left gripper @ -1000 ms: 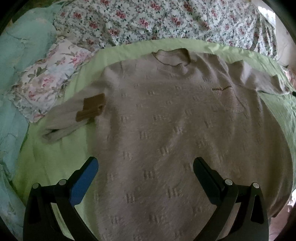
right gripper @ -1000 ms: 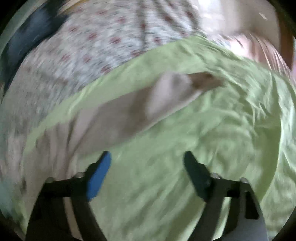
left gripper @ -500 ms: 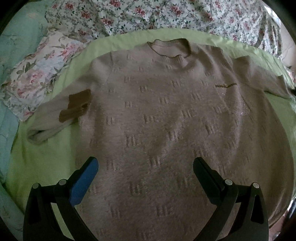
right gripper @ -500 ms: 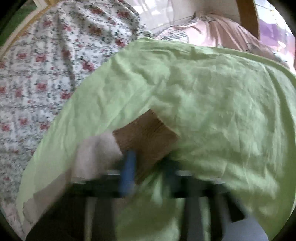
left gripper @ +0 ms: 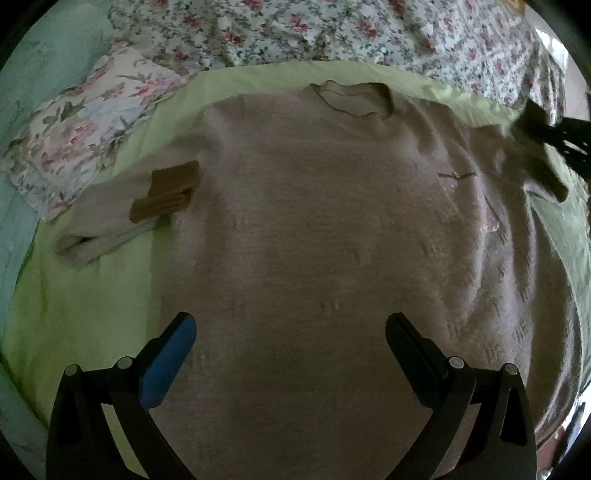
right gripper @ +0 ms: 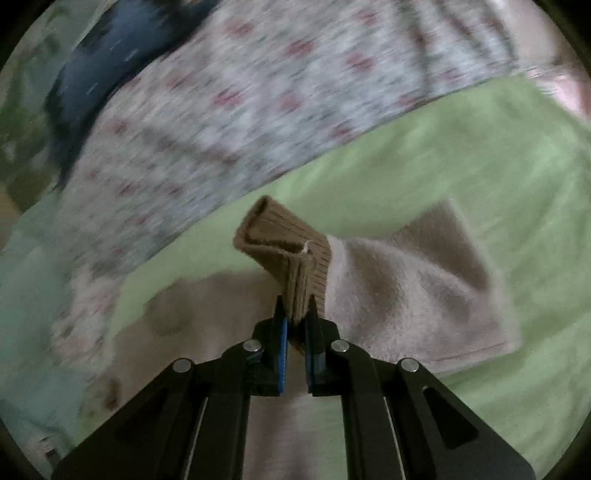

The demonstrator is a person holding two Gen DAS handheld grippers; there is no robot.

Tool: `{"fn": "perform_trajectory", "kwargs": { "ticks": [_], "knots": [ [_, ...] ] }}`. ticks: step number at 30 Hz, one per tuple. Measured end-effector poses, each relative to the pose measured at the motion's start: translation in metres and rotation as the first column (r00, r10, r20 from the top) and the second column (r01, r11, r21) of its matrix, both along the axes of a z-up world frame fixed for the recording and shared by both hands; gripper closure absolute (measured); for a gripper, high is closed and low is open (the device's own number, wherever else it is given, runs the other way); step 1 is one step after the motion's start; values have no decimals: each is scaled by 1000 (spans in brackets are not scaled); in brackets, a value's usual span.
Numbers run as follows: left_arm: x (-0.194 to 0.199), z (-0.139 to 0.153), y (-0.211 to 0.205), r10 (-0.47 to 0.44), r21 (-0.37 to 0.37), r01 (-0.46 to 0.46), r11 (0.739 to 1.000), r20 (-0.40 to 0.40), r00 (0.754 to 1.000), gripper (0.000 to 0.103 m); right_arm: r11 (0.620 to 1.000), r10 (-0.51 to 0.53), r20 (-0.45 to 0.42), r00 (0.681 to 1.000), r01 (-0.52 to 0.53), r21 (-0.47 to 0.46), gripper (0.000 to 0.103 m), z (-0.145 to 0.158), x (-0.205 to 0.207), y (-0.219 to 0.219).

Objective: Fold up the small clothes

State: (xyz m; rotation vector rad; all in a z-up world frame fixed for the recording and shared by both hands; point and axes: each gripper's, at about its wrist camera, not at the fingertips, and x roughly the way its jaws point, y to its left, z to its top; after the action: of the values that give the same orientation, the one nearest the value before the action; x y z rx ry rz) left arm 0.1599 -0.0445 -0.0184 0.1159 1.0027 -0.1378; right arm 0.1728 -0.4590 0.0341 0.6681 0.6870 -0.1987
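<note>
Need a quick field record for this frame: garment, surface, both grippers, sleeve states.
garment: beige sweater, front up, spread flat
surface: green sheet
left gripper: open, above the sweater's lower part, holding nothing
right gripper: shut on the brown right cuff, cuff lifted off the sheet
left sleeve: folded back on itself, its cuff resting at the body's edge
beyond the sheet: floral cloth

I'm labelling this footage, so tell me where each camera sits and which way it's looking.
Left wrist: on the left gripper, jaws open, looking down across the sweater on the green sheet.
Right wrist: on the right gripper, shut on the brown cuff of the sleeve.
Shared: sweater, green sheet, floral bedding.
</note>
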Motion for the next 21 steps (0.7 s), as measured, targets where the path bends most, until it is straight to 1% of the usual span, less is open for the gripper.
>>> {"fn": "perform_trajectory", "kwargs": {
  "ticks": [2,5,8,11,13,15,17,18,20,21],
  "knots": [
    [1,0,7,13,-15,-13,1000,0,1000,0,995,86,10,996,-87,51,95,-5,25,39],
    [2,0,17,35,-33,-35,999,-3,999,0,976,200,21,980,-201,87,95,-11,59,100],
    [4,-3,27,58,-37,-58,998,-8,998,0,948,292,32,956,-294,125,95,-22,83,157],
    [7,-5,37,71,-53,-71,996,-13,997,0,911,378,30,925,-377,166,95,-36,108,209],
    [11,-5,43,70,-71,-71,995,-7,998,0,888,424,20,905,-420,185,95,-45,116,234],
    [13,-5,45,61,-99,-60,993,11,998,0,870,466,1,885,-458,184,95,-54,128,260],
    [21,-5,46,52,-124,-48,991,31,998,0,848,498,-2,867,-487,208,94,-64,138,275],
    [27,-6,46,42,-143,-36,989,43,998,0,837,513,-8,859,-498,226,91,-69,143,282],
    [42,-8,45,33,-170,-26,985,35,999,0,827,528,-35,848,-505,245,84,-78,150,288],
    [49,-9,45,26,-190,-21,982,27,999,0,823,532,-48,845,-502,267,72,-83,151,288]
  ]
}}
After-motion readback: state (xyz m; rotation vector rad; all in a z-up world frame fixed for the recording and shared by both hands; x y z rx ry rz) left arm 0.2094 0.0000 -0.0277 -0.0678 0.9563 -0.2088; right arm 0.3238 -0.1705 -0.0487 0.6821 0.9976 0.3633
